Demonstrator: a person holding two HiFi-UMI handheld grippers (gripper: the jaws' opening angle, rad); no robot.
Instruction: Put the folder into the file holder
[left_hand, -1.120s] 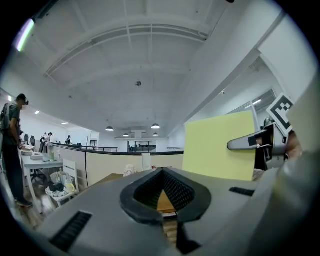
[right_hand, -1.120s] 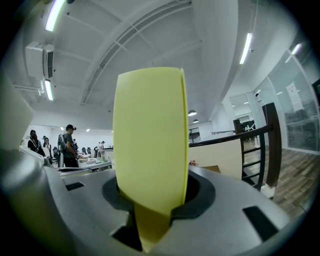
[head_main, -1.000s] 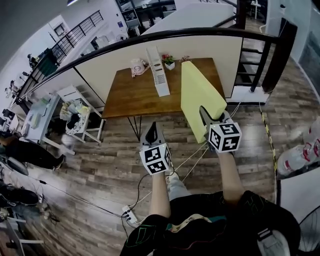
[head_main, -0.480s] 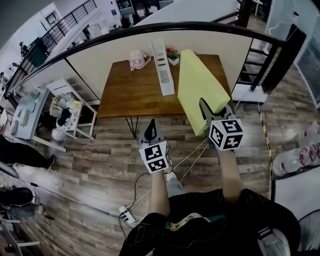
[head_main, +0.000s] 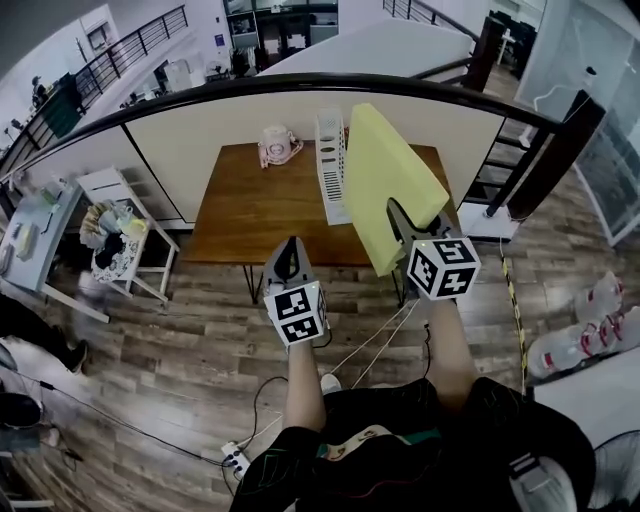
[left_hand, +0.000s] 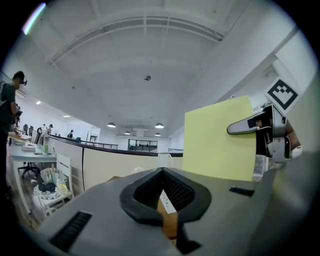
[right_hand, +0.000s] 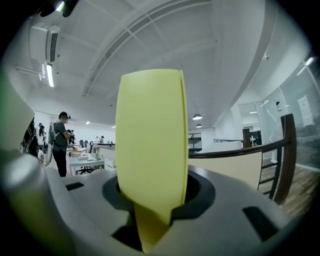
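Note:
A large pale-yellow folder (head_main: 385, 185) stands upright on edge in the air, gripped at its near lower corner by my right gripper (head_main: 405, 225), which is shut on it. In the right gripper view the folder (right_hand: 152, 145) rises from between the jaws and fills the middle. The white slotted file holder (head_main: 330, 165) stands on the wooden table (head_main: 250, 210), and the folder overlaps its right side. My left gripper (head_main: 288, 262) hangs over the floor in front of the table, its jaws closed to a point with nothing in them. The folder (left_hand: 215, 140) also shows in the left gripper view.
A pink object (head_main: 277, 145) sits at the table's back. A curved partition with a dark rail (head_main: 300, 85) runs behind the table. A white cart (head_main: 115, 235) with items stands on the left. Cables (head_main: 370, 340) lie on the wood floor, and a dark post (head_main: 545, 150) stands at right.
The folder has shifted left and now overlaps the file holder's right side. Both grippers have edged closer to the table. The small plant behind the holder is now hidden.

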